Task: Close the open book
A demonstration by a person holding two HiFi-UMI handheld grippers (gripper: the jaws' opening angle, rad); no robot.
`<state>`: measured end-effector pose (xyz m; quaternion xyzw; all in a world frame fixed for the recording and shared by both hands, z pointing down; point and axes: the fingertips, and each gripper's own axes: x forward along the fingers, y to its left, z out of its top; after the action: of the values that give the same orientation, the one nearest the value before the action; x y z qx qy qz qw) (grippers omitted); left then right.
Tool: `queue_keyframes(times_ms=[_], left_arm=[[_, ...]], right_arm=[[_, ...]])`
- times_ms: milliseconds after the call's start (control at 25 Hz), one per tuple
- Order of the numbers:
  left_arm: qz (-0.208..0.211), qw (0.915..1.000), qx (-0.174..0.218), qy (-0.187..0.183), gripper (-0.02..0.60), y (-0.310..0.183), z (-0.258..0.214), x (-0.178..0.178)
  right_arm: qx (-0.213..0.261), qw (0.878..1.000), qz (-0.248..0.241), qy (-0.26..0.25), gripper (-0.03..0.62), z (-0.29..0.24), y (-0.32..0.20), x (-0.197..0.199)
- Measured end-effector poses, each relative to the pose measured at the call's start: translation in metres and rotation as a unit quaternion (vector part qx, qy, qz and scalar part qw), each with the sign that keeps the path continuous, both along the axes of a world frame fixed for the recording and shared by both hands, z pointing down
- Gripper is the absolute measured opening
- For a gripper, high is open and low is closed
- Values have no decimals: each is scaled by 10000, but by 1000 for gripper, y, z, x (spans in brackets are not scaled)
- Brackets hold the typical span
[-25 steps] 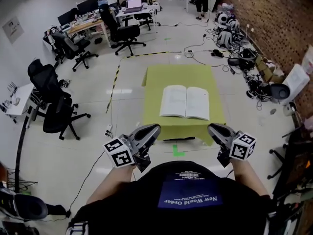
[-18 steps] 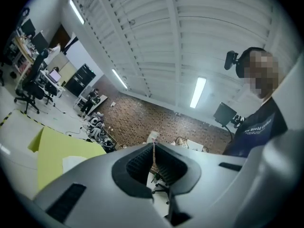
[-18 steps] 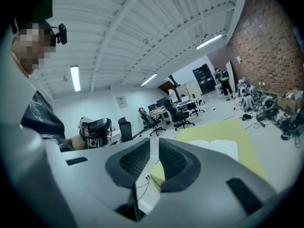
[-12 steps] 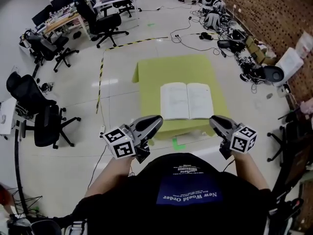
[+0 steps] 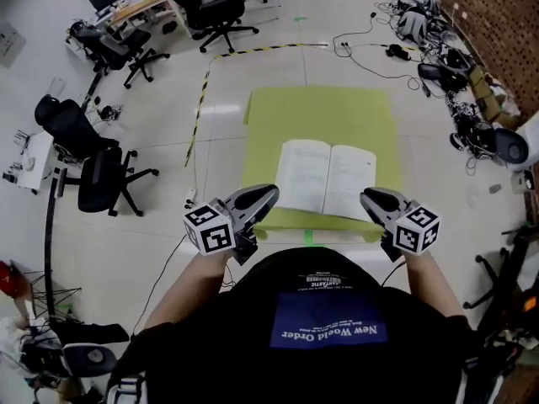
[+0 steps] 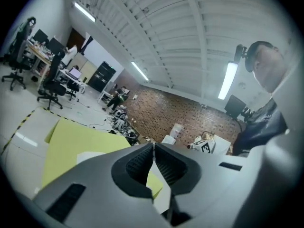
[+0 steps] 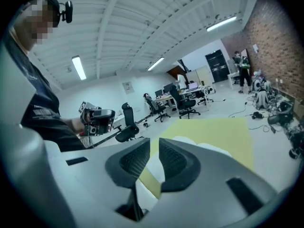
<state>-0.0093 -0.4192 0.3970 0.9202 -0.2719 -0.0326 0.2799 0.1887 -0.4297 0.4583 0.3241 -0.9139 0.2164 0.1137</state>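
The open book (image 5: 324, 179) lies flat with white pages up on the near half of the yellow-green table (image 5: 320, 112). My left gripper (image 5: 271, 192) hovers at the table's near edge, just left of the book's near-left corner, with its jaws shut and empty. In the left gripper view its tips (image 6: 153, 145) meet, with the table (image 6: 71, 137) ahead. My right gripper (image 5: 366, 196) hangs by the book's near-right corner. In the right gripper view its jaws (image 7: 154, 141) stand a narrow slit apart with nothing between them, over the book (image 7: 204, 145).
Black office chairs (image 5: 93, 171) stand on the floor to the left, with desks (image 5: 152, 7) at the back left. Cables and gear (image 5: 472, 116) lie along the brick wall on the right. A yellow-black tape line (image 5: 202, 99) runs past the table's left side.
Both grippers have come forward and down to the table's near edge, and the table and book now sit nearer in the head view. The book still lies open.
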Motion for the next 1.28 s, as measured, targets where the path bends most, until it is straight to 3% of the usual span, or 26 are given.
queue_keyframes(times_ms=[200, 360, 400, 600, 840, 1000, 1120, 1280], left_arm=[[-497, 9965, -571, -354, 8, -13, 35, 14], [-595, 9911, -1016, -615, 9, -28, 73, 11], [-587, 9900, -1118, -625, 38, -32, 83, 6], [-337, 9853, -1521, -696, 118, -59, 134, -19], [92, 9780, -1768, -1108, 144, -94, 198, -20], [282, 9728, -1944, -1227, 164, -115, 233, -17], [385, 9683, -2054, -1370, 214, -127, 259, -14], [484, 9624, -2165, -1564, 252, -129, 282, -6]], right_arm=[[-116, 9965, -623, 540, 38, 36, -23, 13], [-282, 9910, -886, 965, 38, 77, -35, 8], [-300, 9897, -906, 1067, 38, 86, -37, 5], [-325, 9864, -687, 1454, 38, 115, -54, -12], [-447, 9823, -189, 1808, 38, 152, -71, -12], [-665, 9707, -75, 2309, 38, 188, -83, -9], [-789, 9610, -70, 2648, 35, 209, -85, -10], [-878, 9517, -121, 2939, -5, 225, -81, -11]])
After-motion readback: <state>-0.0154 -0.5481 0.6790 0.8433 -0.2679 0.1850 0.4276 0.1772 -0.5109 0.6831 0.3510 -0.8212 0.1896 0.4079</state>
